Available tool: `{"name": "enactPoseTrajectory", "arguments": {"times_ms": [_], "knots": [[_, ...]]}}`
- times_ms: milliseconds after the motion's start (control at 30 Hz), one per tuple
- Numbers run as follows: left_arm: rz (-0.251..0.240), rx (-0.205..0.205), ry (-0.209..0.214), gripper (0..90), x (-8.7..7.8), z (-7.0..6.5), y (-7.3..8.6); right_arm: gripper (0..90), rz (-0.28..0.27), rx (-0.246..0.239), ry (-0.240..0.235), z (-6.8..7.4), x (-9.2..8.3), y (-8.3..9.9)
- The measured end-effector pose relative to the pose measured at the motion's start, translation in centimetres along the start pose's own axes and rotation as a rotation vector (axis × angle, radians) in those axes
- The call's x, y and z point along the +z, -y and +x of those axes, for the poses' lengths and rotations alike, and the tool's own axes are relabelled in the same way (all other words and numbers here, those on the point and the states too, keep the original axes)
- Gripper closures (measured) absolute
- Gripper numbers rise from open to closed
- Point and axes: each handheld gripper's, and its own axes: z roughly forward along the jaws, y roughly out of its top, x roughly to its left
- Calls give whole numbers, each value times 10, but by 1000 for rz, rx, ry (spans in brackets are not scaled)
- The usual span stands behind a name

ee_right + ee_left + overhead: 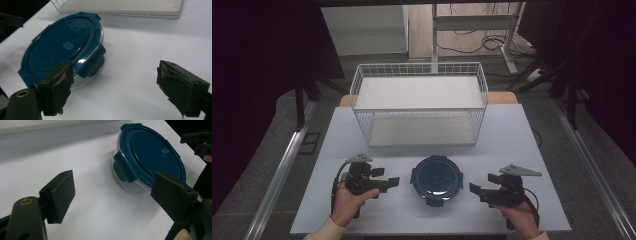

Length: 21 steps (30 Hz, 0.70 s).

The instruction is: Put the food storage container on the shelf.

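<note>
White tabletop [362, 215] carries a wire basket [419, 102] at 12 o'clock; left gripper [393, 182], jaws apart, sits at 9 o'clock of a round clear container with a dark blue clip lid [436, 179], right gripper [474, 189], jaws apart, at 3 o'clock

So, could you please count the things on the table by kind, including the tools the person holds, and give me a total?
Round containers with a blue lid: 1
White wire baskets: 1
Hand-held grippers: 2, the left hand-held gripper and the right hand-held gripper, both open, one on each side of the container
Total: 4
</note>
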Motion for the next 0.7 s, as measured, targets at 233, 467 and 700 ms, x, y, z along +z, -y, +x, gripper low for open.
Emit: {"name": "enactPoseTrajectory", "arguments": {"times_ms": [233,467,700], "knots": [[8,-50,60,170,6,-5,-10,118,13,73,-30,4,6,-6],[16,-73,92,165,21,-11,-28,117,26,120,-38,13,16,-17],[47,-150,145,149,40,-4,-26,103,53,204,-67,16,36,-18]]}}
